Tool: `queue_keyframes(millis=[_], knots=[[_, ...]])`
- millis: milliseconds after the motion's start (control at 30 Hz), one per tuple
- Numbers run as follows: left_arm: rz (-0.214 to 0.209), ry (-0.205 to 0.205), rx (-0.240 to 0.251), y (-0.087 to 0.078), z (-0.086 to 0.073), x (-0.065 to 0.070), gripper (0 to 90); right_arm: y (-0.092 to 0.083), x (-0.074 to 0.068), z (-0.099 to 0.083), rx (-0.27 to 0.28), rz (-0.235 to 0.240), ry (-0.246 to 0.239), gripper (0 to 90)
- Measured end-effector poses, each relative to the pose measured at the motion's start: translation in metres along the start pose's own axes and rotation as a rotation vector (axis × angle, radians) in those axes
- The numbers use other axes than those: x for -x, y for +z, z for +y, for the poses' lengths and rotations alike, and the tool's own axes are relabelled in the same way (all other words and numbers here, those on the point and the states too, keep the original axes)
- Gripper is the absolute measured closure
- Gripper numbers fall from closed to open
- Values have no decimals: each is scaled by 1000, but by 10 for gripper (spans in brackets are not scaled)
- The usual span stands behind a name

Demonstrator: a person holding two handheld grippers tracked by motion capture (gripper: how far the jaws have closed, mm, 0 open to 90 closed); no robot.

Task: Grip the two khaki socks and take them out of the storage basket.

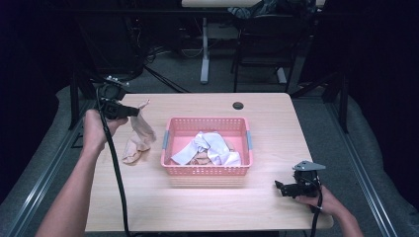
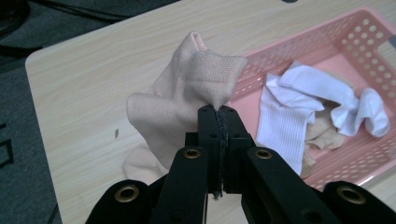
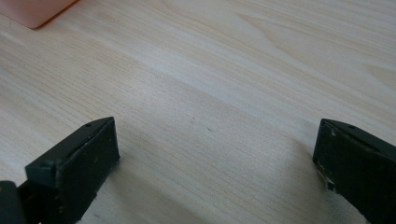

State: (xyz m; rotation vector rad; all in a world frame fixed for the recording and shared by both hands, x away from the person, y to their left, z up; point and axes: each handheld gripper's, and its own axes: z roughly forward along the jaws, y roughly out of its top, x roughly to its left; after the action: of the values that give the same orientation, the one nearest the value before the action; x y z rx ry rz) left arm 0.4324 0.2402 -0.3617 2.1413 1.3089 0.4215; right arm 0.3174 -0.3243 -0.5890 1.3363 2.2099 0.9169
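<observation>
The left gripper (image 2: 218,112) has its fingers (image 2: 208,122) clamped on the ribbed cuff of a peach sock (image 2: 175,100), which hangs from the pinch with its toe draped on the counter (image 1: 197,197), at about nine o'clock from the pink basket (image 1: 206,171). In the high view the sock (image 1: 140,136) sits just left of the basket's near-left corner, apart from its wall. Inside the basket lie a white sock (image 2: 299,109) and some more peach fabric under it. The step in hand looks like pulling this sock out and laying it down on the counter beside the basket. To do that well, the grip should stay firm on the cuff until the foot has settled flat; letting go too soon would leave it bunched. Drawing the hand gently toward nine o'clock while lowering it would stretch the sock out rather than fold it on itself, and would keep it from catching on the basket rim. The right gripper (image 1: 289,189) rests low at about five o'clock from the basket, its fingers (image 3: 81,161) standing wide apart with nothing but bare wood between them. It seems well placed to pin the toe or to reach into the basket for a matching sock once the left releases.
</observation>
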Motion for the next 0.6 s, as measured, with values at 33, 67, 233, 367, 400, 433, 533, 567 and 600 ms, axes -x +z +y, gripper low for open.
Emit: queue_keyframes(millis=[33, 67, 233, 367, 400, 433, 533, 567, 600], knots=[[0, -5, -2, 2, -2, -2, 893, 0, 0, 0, 0, 0, 0, 0], [1, -13, -9, 3, -5, -3, 893, 0, 0, 0, 0, 0, 0, 0], [0, -47, -27, 12, -16, -13, 893, 0, 0, 0, 1, 5, 1, 0], [-1, -63, -45, 20, -26, -19, 893, 0, 0, 0, 2, 5, 1, 0], [-2, -67, -49, 22, -28, -20, 893, 0, 0, 0, 2, 3, 2, 0], [-2, -74, -53, 23, -30, -21, 893, 0, 0, 0, 2, 3, 2, 0], [2, -83, -68, 29, -36, -25, 893, 0, 0, 0, 2, 3, 2, 0], [3, -87, -72, 32, -38, -26, 893, 0, 0, 0, 2, 3, 2, 0], [3, -88, -82, 35, -41, -26, 893, 0, 0, 0, 1, 3, 2, 0]])
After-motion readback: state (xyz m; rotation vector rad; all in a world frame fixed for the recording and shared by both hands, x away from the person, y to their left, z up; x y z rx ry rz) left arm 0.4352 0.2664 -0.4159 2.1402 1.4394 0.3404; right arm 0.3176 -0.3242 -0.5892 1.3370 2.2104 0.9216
